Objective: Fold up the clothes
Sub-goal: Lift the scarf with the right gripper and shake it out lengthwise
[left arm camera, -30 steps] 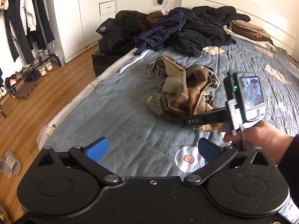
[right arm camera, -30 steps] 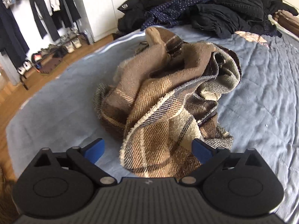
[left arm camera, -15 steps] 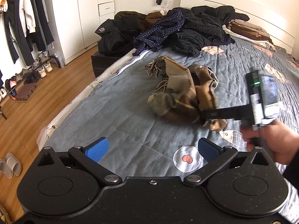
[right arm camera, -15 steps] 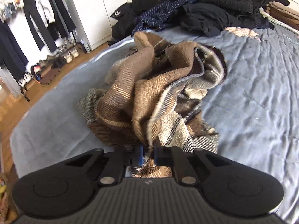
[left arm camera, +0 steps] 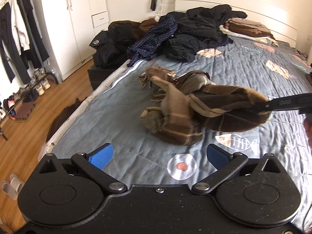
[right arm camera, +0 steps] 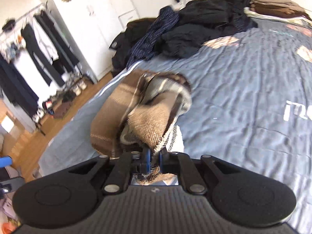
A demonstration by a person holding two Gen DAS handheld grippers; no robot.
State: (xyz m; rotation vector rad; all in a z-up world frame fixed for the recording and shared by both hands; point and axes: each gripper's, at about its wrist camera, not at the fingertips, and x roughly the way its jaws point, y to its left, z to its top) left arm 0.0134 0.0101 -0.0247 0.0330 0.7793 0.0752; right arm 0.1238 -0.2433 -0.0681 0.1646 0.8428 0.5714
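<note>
A brown plaid scarf (left arm camera: 187, 109) lies bunched on the grey-blue bedspread (left arm camera: 109, 120), one end stretched up and to the right. My right gripper (right arm camera: 153, 157) is shut on that end, the cloth pinched between its blue pads and trailing away from it (right arm camera: 148, 107). In the left wrist view the right gripper's black fingers (left arm camera: 288, 104) come in from the right edge, clamped on the scarf. My left gripper (left arm camera: 159, 154) hangs open over the near part of the bed, nothing between its blue pads, short of the scarf.
A heap of dark clothes (left arm camera: 187, 33) covers the head of the bed, with folded brown garments (left arm camera: 247, 27) beside it. White wardrobe (left arm camera: 74, 19), a clothes rack (left arm camera: 17, 39) and shoes stand left over the wooden floor (left arm camera: 25, 136). Slippers (left arm camera: 11, 185) lie by the bed.
My right gripper closed on the scarf's near edge, then rose and pulled away to the right, drawing the scarf out of its heap. The left gripper shifted slightly and stayed open.
</note>
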